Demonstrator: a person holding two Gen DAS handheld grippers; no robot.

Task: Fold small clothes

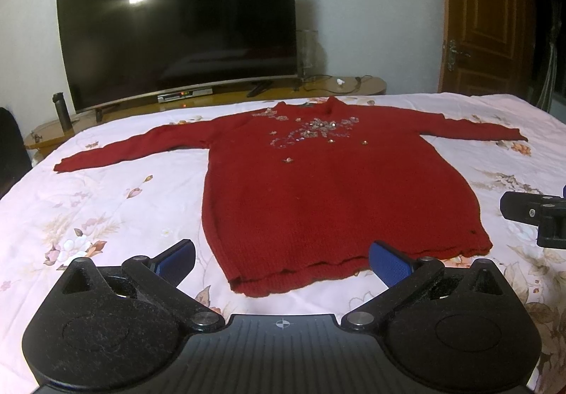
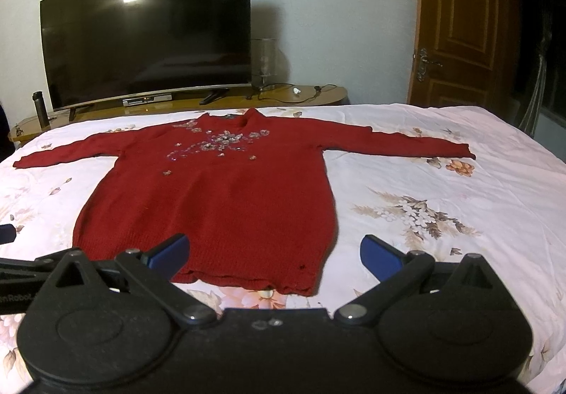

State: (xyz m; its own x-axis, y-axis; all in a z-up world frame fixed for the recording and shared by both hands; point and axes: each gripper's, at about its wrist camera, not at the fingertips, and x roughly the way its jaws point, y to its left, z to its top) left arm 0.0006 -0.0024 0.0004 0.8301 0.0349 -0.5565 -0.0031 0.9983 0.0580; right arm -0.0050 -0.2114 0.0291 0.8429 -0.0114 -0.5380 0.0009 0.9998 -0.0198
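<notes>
Lying flat on the big flowery bed cover is a red sweater, front up, both sleeves spread out wide, hem closest to us. It looks soft, floppy and a bit thick, so it should bend easily but may sag. Its shiny beads could snag, so grab a sleeve end or hem corner. The left gripper and right gripper both hang wide open, holding nothing.

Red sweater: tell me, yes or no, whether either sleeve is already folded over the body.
No. Both sleeves of the red sweater lie stretched straight out to the sides on the floral bedsheet.
</notes>
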